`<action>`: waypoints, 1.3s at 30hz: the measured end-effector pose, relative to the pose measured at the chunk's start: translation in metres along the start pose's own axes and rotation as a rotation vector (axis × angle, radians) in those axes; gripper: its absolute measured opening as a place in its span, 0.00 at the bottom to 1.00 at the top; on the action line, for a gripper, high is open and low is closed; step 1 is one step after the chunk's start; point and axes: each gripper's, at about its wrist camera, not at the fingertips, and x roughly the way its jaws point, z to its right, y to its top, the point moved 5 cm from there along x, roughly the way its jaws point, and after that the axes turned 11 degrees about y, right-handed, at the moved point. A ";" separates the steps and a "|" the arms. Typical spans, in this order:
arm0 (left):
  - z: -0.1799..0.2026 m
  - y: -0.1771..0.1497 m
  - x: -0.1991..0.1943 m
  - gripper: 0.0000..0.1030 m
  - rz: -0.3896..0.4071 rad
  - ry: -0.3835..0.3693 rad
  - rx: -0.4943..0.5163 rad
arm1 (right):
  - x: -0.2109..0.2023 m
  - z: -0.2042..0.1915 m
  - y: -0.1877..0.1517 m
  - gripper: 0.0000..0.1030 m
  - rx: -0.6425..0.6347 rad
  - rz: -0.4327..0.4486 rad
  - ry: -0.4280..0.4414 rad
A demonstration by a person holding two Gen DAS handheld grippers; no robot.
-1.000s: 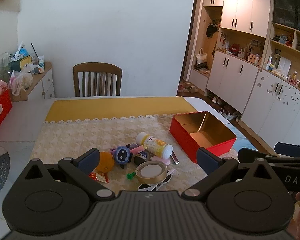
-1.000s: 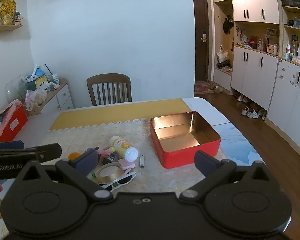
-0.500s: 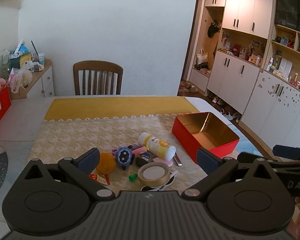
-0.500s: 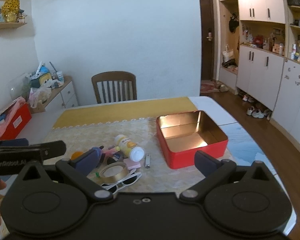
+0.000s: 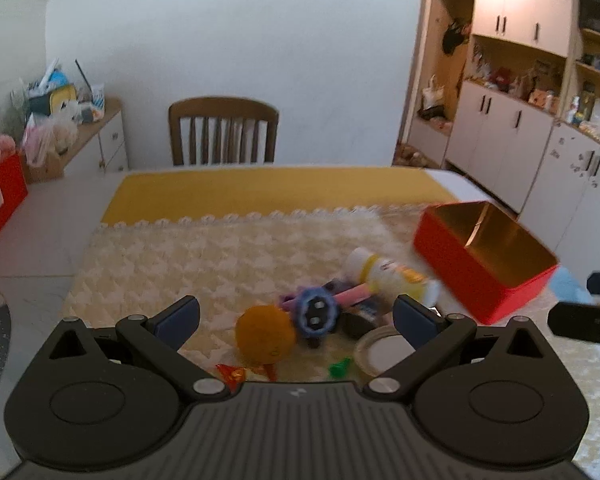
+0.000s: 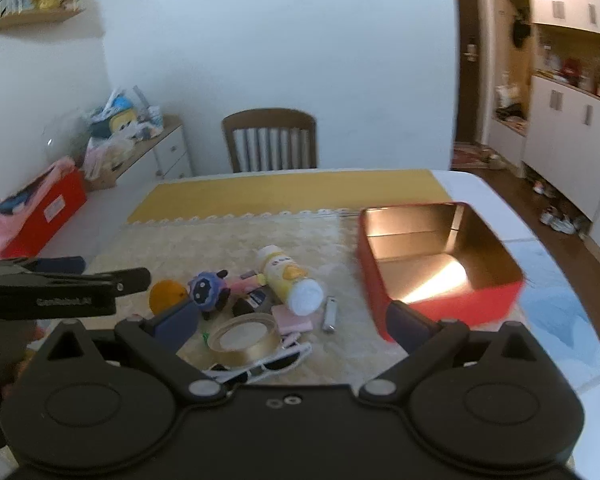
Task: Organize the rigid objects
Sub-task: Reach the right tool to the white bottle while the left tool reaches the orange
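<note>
A heap of small items lies on the cream cloth: a white and yellow bottle on its side, a tape roll, sunglasses, a metal nail clipper, an orange ball and a blue plush toy. An open red tin with a gold inside stands to their right, nothing in it. My left gripper hovers open just short of the ball and toy. My right gripper is open above the tape roll and sunglasses. Neither holds anything.
A wooden chair stands behind the table's far edge, past a yellow cloth strip. A red box and a cluttered low cabinet are at the left. White cupboards line the right wall.
Both grippers have moved forward and lower toward the heap; the objects look larger and nearer. The left view has swung left, so the tin sits further right. Nothing was picked up.
</note>
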 end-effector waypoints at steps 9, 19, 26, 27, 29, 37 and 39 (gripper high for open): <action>-0.004 -0.019 0.067 1.00 -0.061 0.038 0.042 | 0.099 0.021 0.016 0.81 -0.091 -0.130 0.061; 0.002 -0.029 0.098 0.82 -0.128 0.033 0.054 | 0.150 0.040 0.009 0.63 -0.149 -0.258 0.103; 0.014 -0.027 0.099 0.73 -0.116 0.028 0.093 | 0.164 0.041 0.011 0.54 -0.182 -0.291 0.155; 0.015 -0.027 0.099 0.72 -0.114 0.033 0.096 | 0.167 0.041 0.012 0.52 -0.186 -0.294 0.157; 0.017 -0.027 0.098 0.65 -0.109 0.050 0.113 | 0.168 0.042 0.012 0.49 -0.184 -0.298 0.158; 0.018 -0.023 0.097 0.47 -0.121 0.124 0.115 | 0.163 0.038 0.014 0.44 -0.196 -0.293 0.162; 0.021 -0.022 0.095 0.47 -0.130 0.142 0.119 | 0.160 0.036 0.017 0.43 -0.193 -0.277 0.162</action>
